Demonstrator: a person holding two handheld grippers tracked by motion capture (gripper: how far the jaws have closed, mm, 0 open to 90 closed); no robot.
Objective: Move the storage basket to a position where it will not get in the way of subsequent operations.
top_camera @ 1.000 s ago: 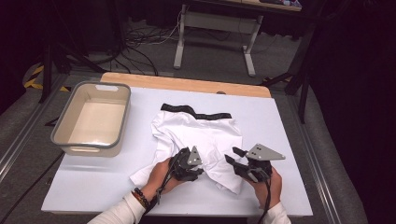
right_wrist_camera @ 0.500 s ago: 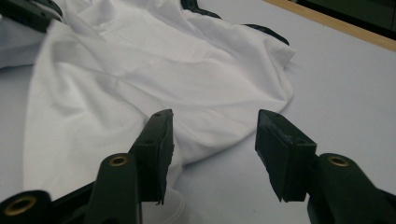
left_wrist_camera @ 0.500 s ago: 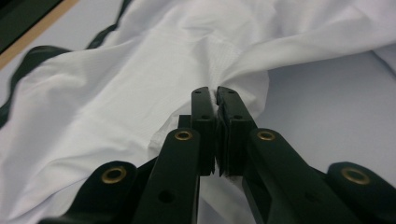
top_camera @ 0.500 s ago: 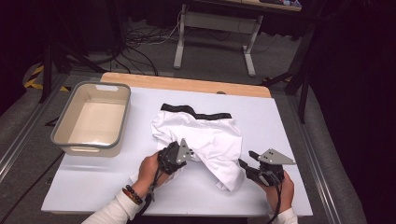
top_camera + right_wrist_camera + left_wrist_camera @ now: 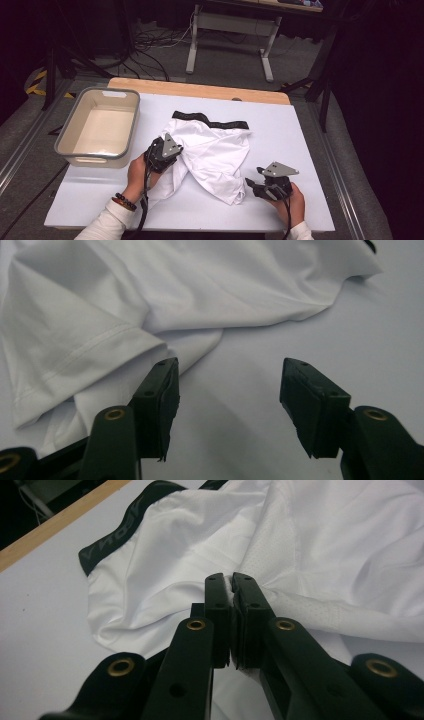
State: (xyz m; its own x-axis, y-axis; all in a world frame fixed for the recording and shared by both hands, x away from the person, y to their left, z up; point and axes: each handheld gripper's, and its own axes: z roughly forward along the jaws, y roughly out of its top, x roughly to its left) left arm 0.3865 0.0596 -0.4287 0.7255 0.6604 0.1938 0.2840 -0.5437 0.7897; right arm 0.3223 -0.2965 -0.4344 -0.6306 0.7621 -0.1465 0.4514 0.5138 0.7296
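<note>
White bench under my cameras, a grey tub at its left edge. My left gripper is clamped on a fold of the white shorts at mid-bench. My right gripper, jaws just opening, holds nothing near the front edge, beside the hem.

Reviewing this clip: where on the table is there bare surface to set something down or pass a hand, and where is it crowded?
Bare patches on the table: the right strip beside the white shorts, the far band between the waistband and the wooden edge, and the near-left corner below the grey bin. Crowded: the middle and near edge, with the shorts, the left gripper and the right gripper.
</note>
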